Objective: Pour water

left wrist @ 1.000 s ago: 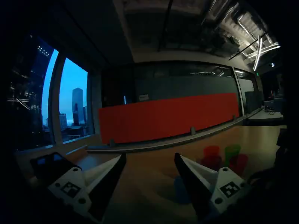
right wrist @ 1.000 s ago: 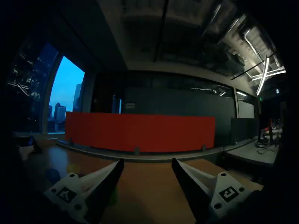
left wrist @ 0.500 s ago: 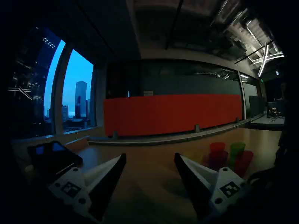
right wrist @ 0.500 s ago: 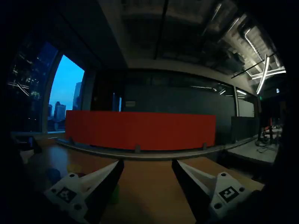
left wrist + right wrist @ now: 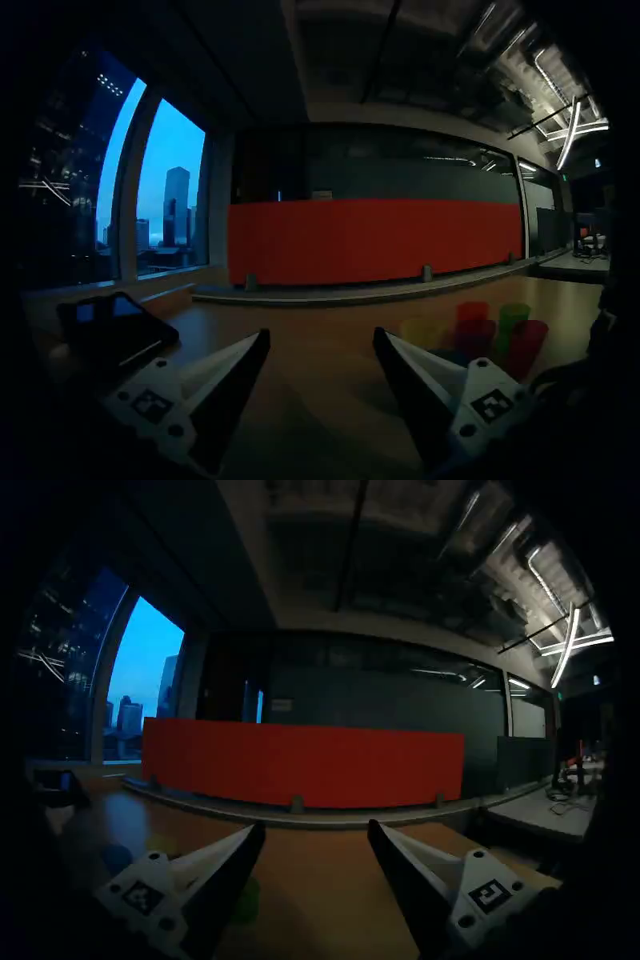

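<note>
Left gripper view, against the frame one second back: the horizon has levelled out. The coloured cups (image 5: 480, 328) have drifted a little rightward, and a yellowish cup now shows at the near-left of the group. The dark flat device (image 5: 112, 324) has come further into sight. The right gripper view has barely changed, apart from a green item (image 5: 248, 900) that now sits lower, beside the left finger.

Pose:
- The left hand-held gripper (image 5: 320, 332) is held level and low over the worktop (image 5: 320, 384). Its fingers are spread wide with nothing between them.
- The right hand-held gripper (image 5: 316, 826) is also level, fingers wide apart and holding nothing.

Task items: the cups stand in a tight cluster on the worktop, ahead and to the right of the left hand-held gripper, just past its right fingertip. Red, green and darker ones can be made out. Their contents cannot be told in this light.

Other items: the dark flat device lies ahead-left of the left hand-held gripper, apart from its finger. In the right gripper view the green item is just beside the left finger, too dim to identify.

Room: dim. The worktop is wooden. A long red partition (image 5: 376, 240) runs along its far edge, straight ahead of both hand-held grippers. A tall window (image 5: 168, 200) to the left shows a blue dusk sky and towers. Ceiling light strips (image 5: 572, 132) glow upper right.
</note>
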`<action>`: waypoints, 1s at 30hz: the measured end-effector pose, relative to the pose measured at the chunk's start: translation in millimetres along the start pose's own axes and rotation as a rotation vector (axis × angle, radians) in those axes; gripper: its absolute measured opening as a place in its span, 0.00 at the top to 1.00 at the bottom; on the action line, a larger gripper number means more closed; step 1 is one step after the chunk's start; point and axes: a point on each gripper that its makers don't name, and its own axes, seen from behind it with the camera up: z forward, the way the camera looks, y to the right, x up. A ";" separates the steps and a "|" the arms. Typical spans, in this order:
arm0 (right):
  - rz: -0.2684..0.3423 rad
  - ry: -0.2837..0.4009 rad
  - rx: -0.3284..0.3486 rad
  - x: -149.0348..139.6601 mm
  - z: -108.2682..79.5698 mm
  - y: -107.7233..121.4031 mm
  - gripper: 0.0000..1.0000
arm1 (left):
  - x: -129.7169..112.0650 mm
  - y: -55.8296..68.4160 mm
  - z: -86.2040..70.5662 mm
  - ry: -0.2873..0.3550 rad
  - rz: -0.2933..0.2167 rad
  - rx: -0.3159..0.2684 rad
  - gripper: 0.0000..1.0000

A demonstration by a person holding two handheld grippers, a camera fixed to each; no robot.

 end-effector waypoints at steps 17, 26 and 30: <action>0.001 -0.001 0.006 3.0 0.2 -3.9 0.01 | -13.0 -0.1 4.8 -0.033 -0.023 -0.007 0.05; -0.001 0.001 0.007 3.4 -3.0 -3.5 0.01 | -15.5 -1.0 6.8 -0.044 -0.023 -0.006 0.05; 0.005 0.002 0.006 3.5 -4.2 -2.0 0.01 | -15.6 -0.7 6.3 -0.045 -0.023 -0.007 0.05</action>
